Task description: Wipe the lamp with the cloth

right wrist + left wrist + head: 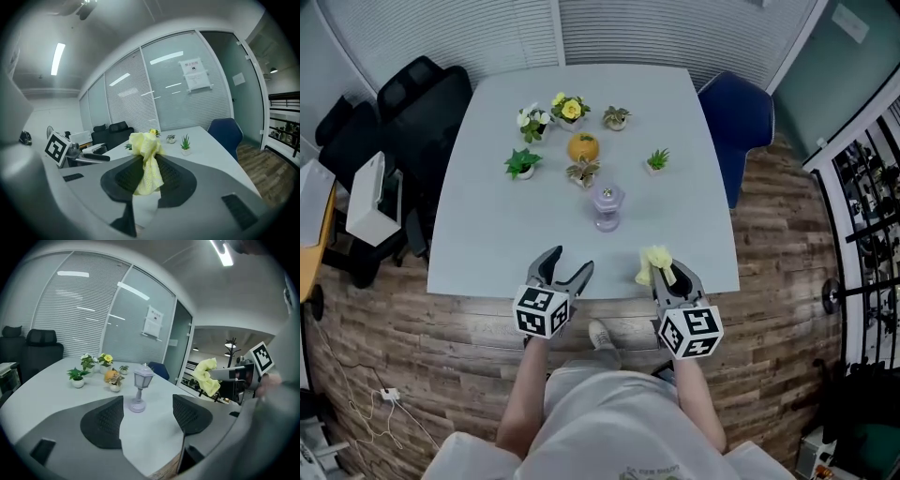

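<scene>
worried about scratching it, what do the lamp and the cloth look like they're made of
Lamp: probably moulded plastic, pale lilac with a smooth, slightly glossy surface; painted metal can't be ruled out. Cloth: soft yellow fabric, possibly microfibre, matte with a fine knit-like texture, crumpled and hanging limp from the shut right gripper.

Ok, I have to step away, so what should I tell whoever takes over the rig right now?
Left gripper: open, empty, over the near edge of the table.
Right gripper: shut on the yellow cloth, also at the near edge.
Lamp: upright mid-table, ahead of both grippers, neither touching it.
Done: cloth is gripped.
Left: bring the cloth to the lamp and wipe it; the left gripper could probably steady the base.
</scene>
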Available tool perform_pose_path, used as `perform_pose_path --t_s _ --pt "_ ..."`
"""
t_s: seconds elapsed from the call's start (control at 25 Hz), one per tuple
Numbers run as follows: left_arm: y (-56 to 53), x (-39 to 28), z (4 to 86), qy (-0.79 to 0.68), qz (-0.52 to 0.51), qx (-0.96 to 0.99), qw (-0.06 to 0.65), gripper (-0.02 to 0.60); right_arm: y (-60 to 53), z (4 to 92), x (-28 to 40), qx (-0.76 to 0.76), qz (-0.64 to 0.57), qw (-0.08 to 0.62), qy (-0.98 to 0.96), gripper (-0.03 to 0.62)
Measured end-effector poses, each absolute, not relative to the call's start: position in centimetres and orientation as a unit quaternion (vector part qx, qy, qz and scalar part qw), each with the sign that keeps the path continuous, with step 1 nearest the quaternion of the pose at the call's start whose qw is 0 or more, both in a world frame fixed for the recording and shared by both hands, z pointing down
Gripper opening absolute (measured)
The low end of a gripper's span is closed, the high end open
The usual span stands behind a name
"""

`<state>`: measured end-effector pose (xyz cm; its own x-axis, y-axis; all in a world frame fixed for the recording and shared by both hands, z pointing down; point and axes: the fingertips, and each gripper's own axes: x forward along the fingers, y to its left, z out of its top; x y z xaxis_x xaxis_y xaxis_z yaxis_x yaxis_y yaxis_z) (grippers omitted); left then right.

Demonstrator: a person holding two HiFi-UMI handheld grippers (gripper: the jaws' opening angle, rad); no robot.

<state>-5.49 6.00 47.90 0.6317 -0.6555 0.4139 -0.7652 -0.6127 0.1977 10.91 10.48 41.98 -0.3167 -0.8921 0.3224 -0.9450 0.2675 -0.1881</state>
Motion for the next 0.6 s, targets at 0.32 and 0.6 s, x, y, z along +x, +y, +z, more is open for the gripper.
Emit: perform_pose_path --t_s 0.32,0.6 --pt "0.5 -5.1 50.9 -0.365 0.191 0.894 0.178 0.308 3.9 42.6 11.3 0.581 0.18 0.079 -0.79 0.084" --pt "-0.9 -4.2 52.5 -0.325 0.215 0.906 0.166 0.308 2.1 41.3 11.8 0.569 0.204 0.04 -0.796 0.084"
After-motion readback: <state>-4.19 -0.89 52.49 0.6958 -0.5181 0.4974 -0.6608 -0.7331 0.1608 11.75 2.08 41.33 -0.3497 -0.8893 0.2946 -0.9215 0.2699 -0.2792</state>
